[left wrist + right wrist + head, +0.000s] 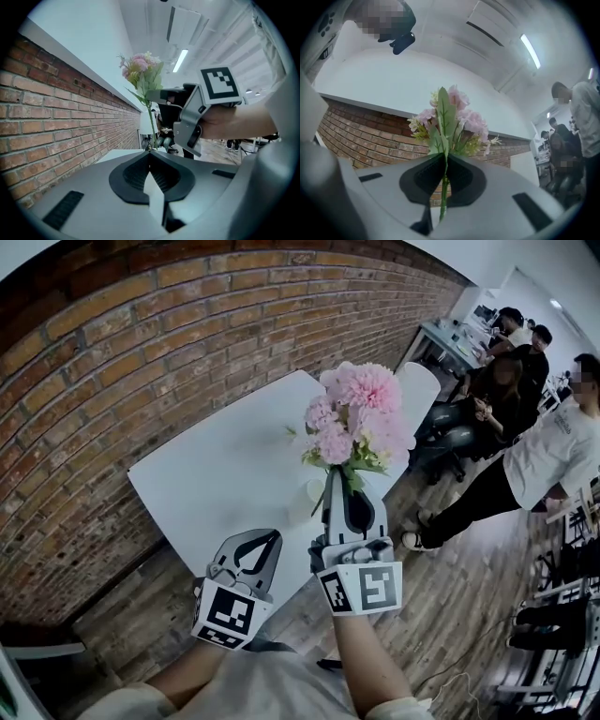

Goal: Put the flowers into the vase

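Right gripper view shows your right gripper (443,157) clamped on the green stems of the pink flowers (451,117), with the blooms standing upright above the jaws against the brick wall (370,136). Head view has you holding the bunch up over the white table (216,474), while your left gripper (277,534) sits just beside the right one and lower, its jaws pressed together with nothing between them

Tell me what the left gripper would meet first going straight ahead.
Likely the flowers: their stem, held by the right gripper, stands just beyond the left gripper tips. Depth is unclear.
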Demonstrator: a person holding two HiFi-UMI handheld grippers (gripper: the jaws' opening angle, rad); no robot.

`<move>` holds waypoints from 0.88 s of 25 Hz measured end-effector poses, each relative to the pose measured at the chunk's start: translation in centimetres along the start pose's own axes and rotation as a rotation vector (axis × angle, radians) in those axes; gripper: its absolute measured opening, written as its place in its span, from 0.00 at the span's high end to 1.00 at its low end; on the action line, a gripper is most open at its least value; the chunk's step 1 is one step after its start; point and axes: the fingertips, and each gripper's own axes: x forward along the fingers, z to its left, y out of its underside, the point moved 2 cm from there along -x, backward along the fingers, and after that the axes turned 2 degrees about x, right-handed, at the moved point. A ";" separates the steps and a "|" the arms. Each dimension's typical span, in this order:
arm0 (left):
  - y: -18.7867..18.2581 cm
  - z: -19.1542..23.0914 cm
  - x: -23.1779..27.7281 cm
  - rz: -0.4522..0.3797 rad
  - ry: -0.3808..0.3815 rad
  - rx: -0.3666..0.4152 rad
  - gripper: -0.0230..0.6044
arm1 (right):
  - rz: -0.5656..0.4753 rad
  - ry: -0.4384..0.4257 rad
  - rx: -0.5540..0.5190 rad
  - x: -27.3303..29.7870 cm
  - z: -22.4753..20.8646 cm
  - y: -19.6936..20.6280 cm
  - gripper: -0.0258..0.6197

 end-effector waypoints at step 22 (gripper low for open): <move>-0.8 0.3 5.5 0.019 0.065 0.024 0.95 | -0.029 0.059 0.031 2.7 -5.6 2.0 0.94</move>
